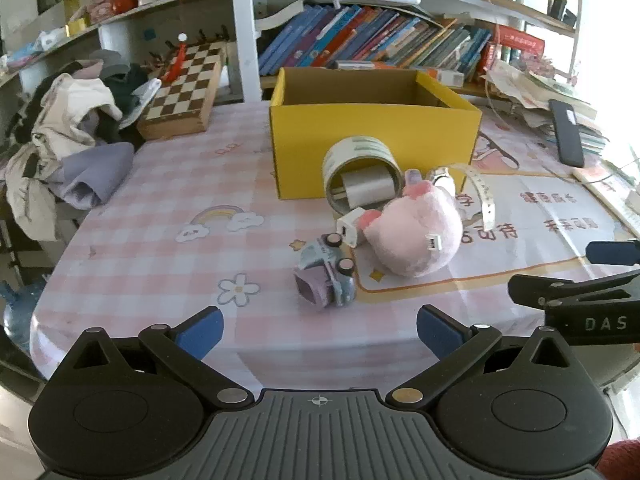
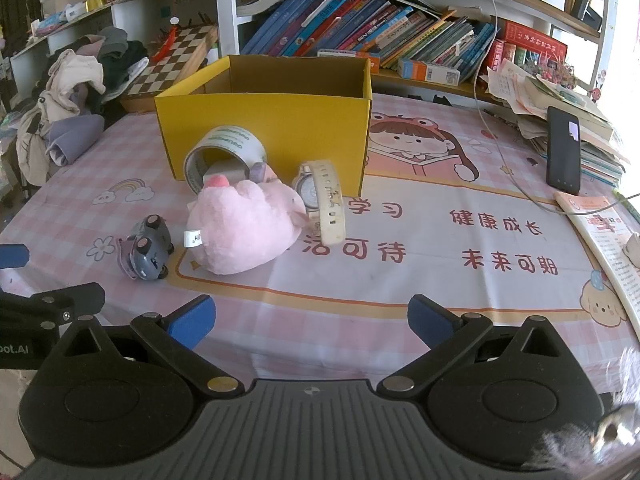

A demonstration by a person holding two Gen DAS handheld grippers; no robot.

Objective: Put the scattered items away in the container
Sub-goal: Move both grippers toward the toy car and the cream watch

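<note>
Both grippers, left gripper point(image 1: 319, 330) and right gripper point(image 2: 311, 320), hang spread wide, empty; soft pink plush toy point(image 2: 244, 232) hides the small white charger (partly) beside yellow cardboard box point(image 2: 264, 136).

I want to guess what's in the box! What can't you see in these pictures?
- Floor of the yellow box: hidden by its own front wall in both views.
- Small white block inside the tape roll: partly hidden by the roll and the pink plush, both views.
- Watch face: too small to read.
- Plush's face: turned away, both views.
</note>
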